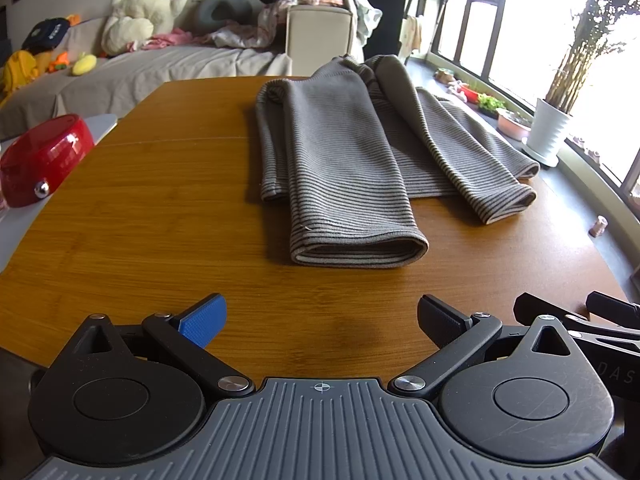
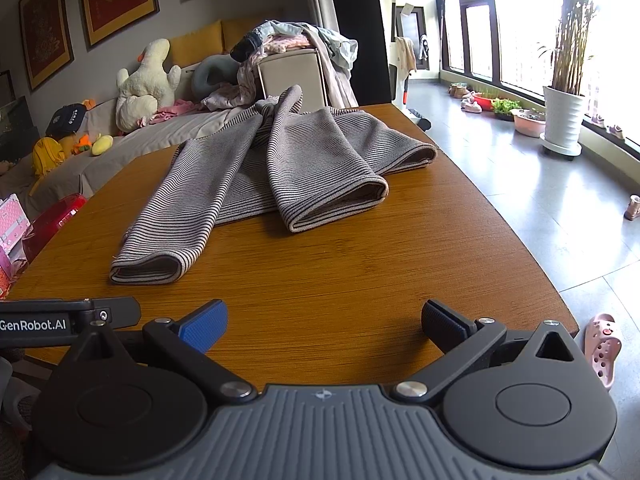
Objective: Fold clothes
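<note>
A grey striped sweater (image 1: 352, 160) lies on the wooden table (image 1: 160, 220), its sleeves stretched toward me with cuffs open. It also shows in the right wrist view (image 2: 280, 168), with one sleeve to the left and one in the middle. My left gripper (image 1: 322, 322) is open and empty, above the table's near edge, short of the nearest cuff. My right gripper (image 2: 324, 326) is open and empty, also near the front edge, apart from the sweater. Part of the right gripper (image 1: 580, 316) shows at the left view's right edge.
A red object (image 1: 40, 160) sits at the table's left. A sofa (image 1: 140, 72) with plush toys and a clothes pile stands behind. A white plant pot (image 2: 564, 120) stands by the window; a pink sandal (image 2: 602, 348) lies on the floor at right.
</note>
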`<state>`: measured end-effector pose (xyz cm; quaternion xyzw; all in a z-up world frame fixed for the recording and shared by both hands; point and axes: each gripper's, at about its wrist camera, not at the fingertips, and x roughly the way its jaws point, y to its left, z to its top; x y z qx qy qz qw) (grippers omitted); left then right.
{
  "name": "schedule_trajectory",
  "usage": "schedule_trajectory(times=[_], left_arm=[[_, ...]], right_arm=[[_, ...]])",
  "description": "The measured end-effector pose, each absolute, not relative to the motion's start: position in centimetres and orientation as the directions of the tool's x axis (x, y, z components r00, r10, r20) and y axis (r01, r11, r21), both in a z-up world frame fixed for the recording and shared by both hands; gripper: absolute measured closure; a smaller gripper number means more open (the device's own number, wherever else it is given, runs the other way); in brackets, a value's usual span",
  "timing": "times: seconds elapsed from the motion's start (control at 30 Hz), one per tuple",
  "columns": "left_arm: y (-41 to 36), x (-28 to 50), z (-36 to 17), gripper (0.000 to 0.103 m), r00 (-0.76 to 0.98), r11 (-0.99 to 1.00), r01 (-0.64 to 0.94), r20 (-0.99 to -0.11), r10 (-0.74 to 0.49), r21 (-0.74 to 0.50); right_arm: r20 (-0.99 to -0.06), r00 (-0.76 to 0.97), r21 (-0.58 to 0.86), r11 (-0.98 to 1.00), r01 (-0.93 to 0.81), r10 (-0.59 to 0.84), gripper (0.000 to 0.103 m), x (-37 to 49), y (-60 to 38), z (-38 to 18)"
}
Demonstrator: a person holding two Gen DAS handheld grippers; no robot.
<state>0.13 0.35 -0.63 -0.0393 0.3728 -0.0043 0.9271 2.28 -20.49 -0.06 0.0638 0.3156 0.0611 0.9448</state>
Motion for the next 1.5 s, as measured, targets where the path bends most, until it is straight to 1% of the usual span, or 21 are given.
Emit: schedule_trajectory(times=[0.37, 0.57, 0.63, 0.73, 0.83, 0.93, 1.03, 1.13, 1.23, 1.3, 1.37, 1.5], left_arm=[[0.2, 0.1, -0.7, 0.000, 0.723, 0.997, -0.022, -0.690, -0.032, -0.069], [0.1, 0.5, -0.1, 0.000, 0.742, 0.999, -0.005, -0.670, -0.032, -0.053], [0.3, 1.2, 0.4, 0.000, 0.754, 0.998, 0.011, -0.656, -0.047, -0.059], [0.6, 3.1, 1.8, 0.000, 0.780, 0.995, 0.062, -0.618, -0.100, -0.082], [0.4, 5.9, 3.2, 0.000, 0.813, 0.990, 0.117, -0.565, -0.142, -0.079], [-0.1, 9.7, 3.6, 0.000, 0.821, 0.982, 0.178, -0.539, -0.187, -0.070], [-0.7, 14.5, 2.9, 0.000, 0.798, 0.972, 0.222, -0.559, -0.224, -0.072], [-0.7, 18.8, 1.3, 0.000, 0.752, 0.953, 0.277, -0.591, -0.292, -0.120], [-0.6, 21.7, -1.3, 0.000, 0.690, 0.944, 0.306, -0.654, -0.310, -0.125], [-0.3, 22.0, -2.2, 0.000, 0.689, 0.938, 0.330, -0.652, -0.315, -0.104], [0.2, 21.6, -2.6, 0.000, 0.685, 0.931, 0.352, -0.650, -0.329, -0.100], [1.8, 19.5, -2.6, 0.000, 0.673, 0.922, 0.372, -0.652, -0.350, -0.110]], right_arm=[[-0.590, 0.793, 0.149, 0.986, -0.079, 0.152, 0.000, 2.2, -20.3, -0.1], [-0.578, 0.803, 0.104, 0.989, -0.104, 0.146, 0.000, 3.0, -20.2, 0.4], [-0.563, 0.812, 0.087, 0.988, -0.126, 0.154, 0.000, 3.7, -20.4, 1.1], [-0.533, 0.826, 0.107, 0.983, -0.149, 0.183, 0.000, 6.1, -21.1, 2.4], [-0.503, 0.838, 0.147, 0.977, -0.157, 0.210, 0.000, 9.9, -21.9, 3.6], [-0.485, 0.848, 0.158, 0.975, -0.153, 0.212, 0.000, 14.4, -21.9, 4.4], [-0.470, 0.858, 0.172, 0.975, -0.141, 0.207, 0.000, 19.4, -21.7, 4.8], [-0.476, 0.847, 0.195, 0.967, -0.162, 0.238, 0.000, 24.7, -21.2, 4.4], [-0.521, 0.802, 0.227, 0.953, -0.199, 0.292, 0.000, 29.2, -20.4, 2.8], [-0.569, 0.740, 0.300, 0.929, -0.218, 0.358, 0.000, 31.2, -20.2, 1.5], [-0.559, 0.735, 0.338, 0.915, -0.221, 0.384, 0.000, 30.6, -20.1, 0.4], [-0.525, 0.733, 0.431, 0.878, -0.208, 0.432, 0.000, 26.6, -20.5, 0.1]])
